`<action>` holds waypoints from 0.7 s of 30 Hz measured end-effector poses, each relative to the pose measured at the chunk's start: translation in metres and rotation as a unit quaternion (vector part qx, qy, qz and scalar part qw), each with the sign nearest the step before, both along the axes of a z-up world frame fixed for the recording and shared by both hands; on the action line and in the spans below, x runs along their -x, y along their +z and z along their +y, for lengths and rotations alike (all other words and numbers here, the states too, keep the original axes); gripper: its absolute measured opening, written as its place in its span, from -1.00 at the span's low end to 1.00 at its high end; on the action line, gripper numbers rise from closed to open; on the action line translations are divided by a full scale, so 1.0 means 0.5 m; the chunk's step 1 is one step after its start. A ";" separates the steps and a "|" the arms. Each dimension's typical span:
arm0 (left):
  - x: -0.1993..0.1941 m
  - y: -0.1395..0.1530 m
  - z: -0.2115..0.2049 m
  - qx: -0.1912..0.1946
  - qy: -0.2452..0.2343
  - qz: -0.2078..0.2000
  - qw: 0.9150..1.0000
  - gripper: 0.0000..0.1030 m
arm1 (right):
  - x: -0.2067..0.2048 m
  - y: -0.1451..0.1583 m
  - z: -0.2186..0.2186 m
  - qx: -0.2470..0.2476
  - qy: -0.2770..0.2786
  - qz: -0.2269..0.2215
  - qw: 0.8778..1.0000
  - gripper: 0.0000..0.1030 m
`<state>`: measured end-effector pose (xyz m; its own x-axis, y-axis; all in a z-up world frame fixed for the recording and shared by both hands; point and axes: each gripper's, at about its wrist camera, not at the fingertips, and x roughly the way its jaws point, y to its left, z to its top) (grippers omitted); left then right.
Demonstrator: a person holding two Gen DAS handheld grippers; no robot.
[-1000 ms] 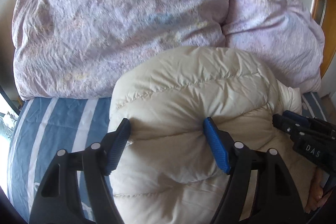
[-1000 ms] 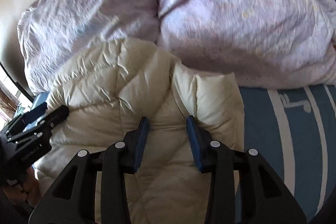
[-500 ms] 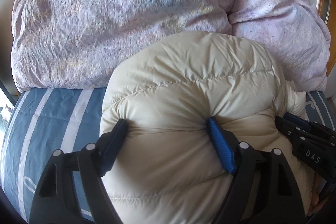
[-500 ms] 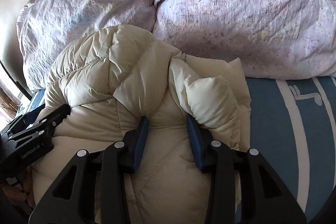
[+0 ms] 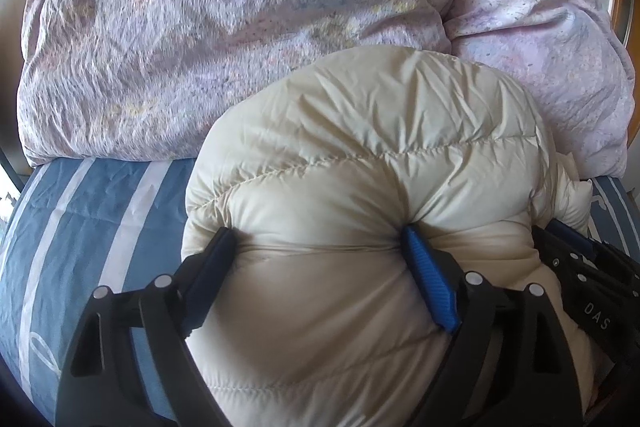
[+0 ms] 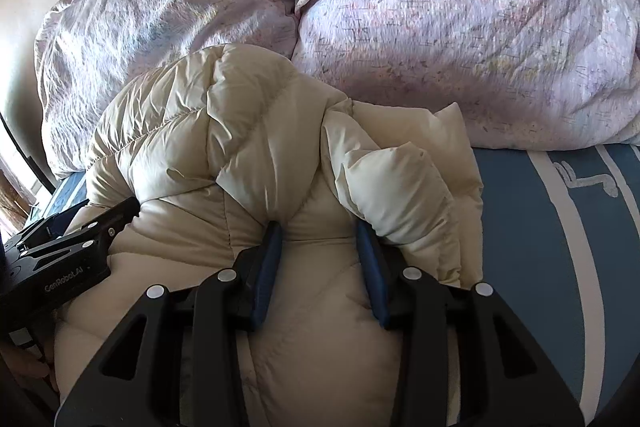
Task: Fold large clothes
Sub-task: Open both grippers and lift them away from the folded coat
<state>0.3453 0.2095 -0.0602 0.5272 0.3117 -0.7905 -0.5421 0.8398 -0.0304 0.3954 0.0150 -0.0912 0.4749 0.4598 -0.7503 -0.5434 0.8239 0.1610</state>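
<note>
Both grippers (image 5: 320, 251) (image 6: 320, 247) pinch cream puffer jacket (image 5: 360, 155) between jaws

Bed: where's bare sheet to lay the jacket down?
Bare striped sheet left of the jacket, below the duvet; another strip right of the jacket. The far side is crowded by the duvet, which the jacket touches.

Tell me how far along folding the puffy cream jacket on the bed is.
Partway. The cream down jacket is already bunched into a doubled-over mound on the blue striped sheet, against the lilac duvet. In hand: the left gripper and right gripper each squeeze a thick fold of it. Left: a sleeve-like flap sticks out loose on the right, and the bundle is not yet flat or neat.
</note>
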 end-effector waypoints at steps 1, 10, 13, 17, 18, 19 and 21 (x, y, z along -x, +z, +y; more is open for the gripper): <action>0.000 -0.001 0.002 0.000 0.000 0.000 1.000 0.66 | 0.000 0.000 0.001 0.001 0.000 -0.001 1.000 -0.20; 0.010 0.005 0.009 0.007 0.013 0.015 1.000 0.71 | -0.001 0.004 0.011 0.036 0.016 0.005 0.999 -0.20; 0.046 0.040 -0.008 0.017 0.018 0.011 1.000 0.71 | 0.013 0.037 0.012 0.076 0.018 0.011 0.997 -0.09; 0.123 0.090 -0.039 0.017 0.016 -0.002 1.000 0.71 | 0.072 0.103 -0.032 0.074 0.003 -0.017 0.997 0.41; 0.143 0.102 -0.044 0.018 0.014 -0.005 1.000 0.71 | 0.100 0.126 -0.051 0.068 0.002 -0.026 0.997 0.43; 0.168 0.117 -0.051 0.020 0.012 -0.009 1.000 0.73 | 0.114 0.137 -0.062 0.064 0.001 -0.028 0.998 0.48; 0.211 0.140 -0.068 0.021 0.010 -0.014 1.000 0.78 | 0.153 0.163 -0.096 0.054 -0.004 -0.028 0.998 0.59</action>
